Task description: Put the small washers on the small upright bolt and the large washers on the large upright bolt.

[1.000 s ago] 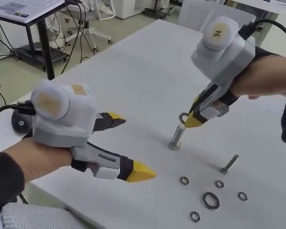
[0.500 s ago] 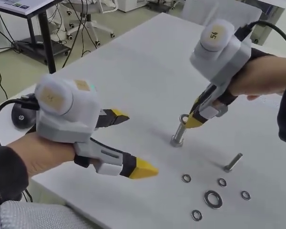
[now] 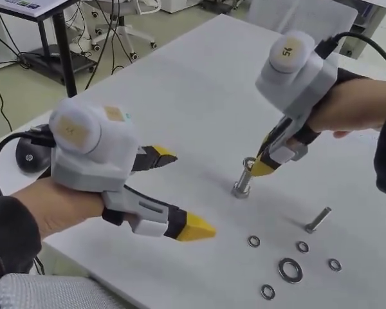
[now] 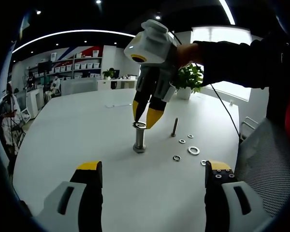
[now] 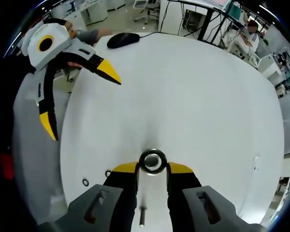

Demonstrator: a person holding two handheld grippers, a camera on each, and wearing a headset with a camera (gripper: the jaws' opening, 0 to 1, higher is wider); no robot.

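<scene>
Washer point(image 5: 152, 161) in right gripper point(image 5: 152, 168) — over bolt point(image 3: 242, 187)

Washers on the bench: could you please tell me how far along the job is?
Done: no washer looks seated on either bolt. In hand: the right claw holds a large washer at the top of the large bolt. Remaining: another large washer and four small washers for the small bolt.

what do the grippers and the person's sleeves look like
The left gripper and right gripper match: a pale grey boxy shell, a round cream cap on top, and black fingers with yellow tips. The right one's cap bears a two-digit number. A black cable leaves each. Both sleeves are dark.
</scene>
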